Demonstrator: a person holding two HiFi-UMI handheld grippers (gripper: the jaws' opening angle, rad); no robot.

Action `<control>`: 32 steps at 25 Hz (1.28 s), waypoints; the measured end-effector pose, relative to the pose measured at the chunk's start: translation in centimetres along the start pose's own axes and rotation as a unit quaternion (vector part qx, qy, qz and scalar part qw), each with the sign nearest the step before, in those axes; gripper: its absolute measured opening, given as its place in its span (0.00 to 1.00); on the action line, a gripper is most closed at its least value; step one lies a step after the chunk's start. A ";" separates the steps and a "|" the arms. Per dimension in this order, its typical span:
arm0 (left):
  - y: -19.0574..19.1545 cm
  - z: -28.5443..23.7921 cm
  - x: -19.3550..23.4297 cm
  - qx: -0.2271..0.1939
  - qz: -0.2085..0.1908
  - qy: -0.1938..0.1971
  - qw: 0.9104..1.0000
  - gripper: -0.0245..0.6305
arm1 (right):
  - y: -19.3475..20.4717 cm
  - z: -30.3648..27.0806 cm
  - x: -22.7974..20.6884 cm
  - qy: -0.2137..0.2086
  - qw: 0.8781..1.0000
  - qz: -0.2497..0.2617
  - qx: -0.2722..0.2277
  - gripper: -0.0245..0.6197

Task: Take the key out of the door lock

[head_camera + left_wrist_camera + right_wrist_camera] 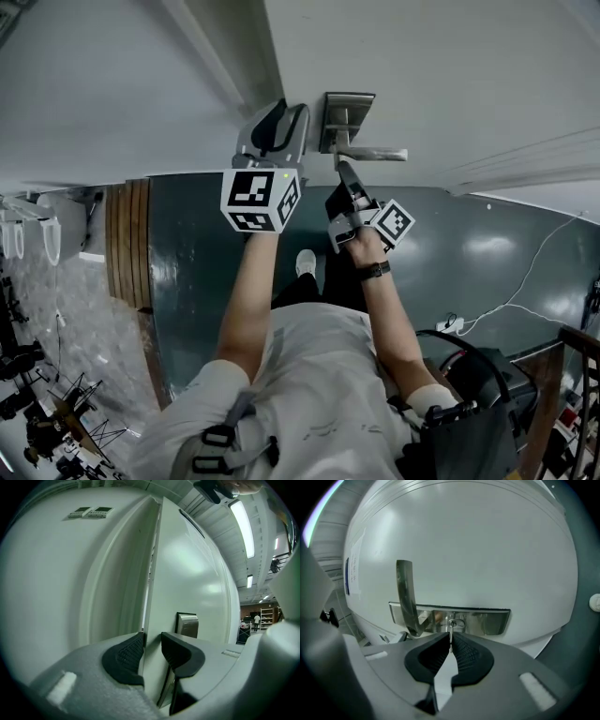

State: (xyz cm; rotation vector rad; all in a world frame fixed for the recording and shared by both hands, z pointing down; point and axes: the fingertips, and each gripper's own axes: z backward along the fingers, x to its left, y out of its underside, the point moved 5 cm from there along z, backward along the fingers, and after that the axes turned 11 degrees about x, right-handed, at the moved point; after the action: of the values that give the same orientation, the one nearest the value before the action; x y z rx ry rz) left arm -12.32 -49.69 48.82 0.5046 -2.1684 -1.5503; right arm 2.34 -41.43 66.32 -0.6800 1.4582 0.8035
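Note:
A white door point(450, 84) carries a steel lock plate point(345, 112) with a lever handle point(375, 154). In the right gripper view a small silver key point(450, 629) sticks out of the keyhole in the lock plate point(487, 623), just beside the handle point(405, 597). My right gripper point(450, 640) is shut on the key's head, which shows edge-on between the pads. In the head view the right gripper point(345, 171) points at the plate under the handle and hides the key. My left gripper point(152, 644) clamps the door's free edge point(152, 573), one pad on each side.
The door frame point(225, 66) runs left of the door edge. Below lie a dark floor point(487, 253), a wooden strip point(127, 244) and a white cable point(525, 281) leading to a socket block. A cart stands at the bottom right.

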 end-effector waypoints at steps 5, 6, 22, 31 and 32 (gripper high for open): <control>0.0 0.3 0.0 0.000 0.001 -0.008 1.000 0.22 | 3.2 4.2 -0.2 0.001 1.000 0.020 0.000 0.07; 0.1 0.2 0.0 -0.001 -0.001 -0.008 1.000 0.22 | 3.5 5.0 0.0 0.004 0.999 0.033 -0.001 0.07; 1.8 7.2 -7.1 0.000 -0.004 0.048 0.999 0.17 | 1.8 12.5 18.0 0.018 0.918 0.396 -0.001 0.07; 3.0 17.9 -17.8 -0.039 -0.009 0.028 0.999 0.04 | 5.5 22.0 23.5 0.016 0.875 0.484 -0.007 0.07; 3.7 18.9 -18.9 -0.036 -0.009 0.024 0.999 0.04 | 5.9 23.3 23.8 0.001 0.886 0.463 -0.007 0.07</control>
State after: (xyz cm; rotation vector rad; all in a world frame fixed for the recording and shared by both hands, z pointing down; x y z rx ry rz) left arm -6.69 -23.69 44.53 0.5329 -2.0689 -1.6035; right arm 9.89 -17.66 43.47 0.0699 1.7757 1.5330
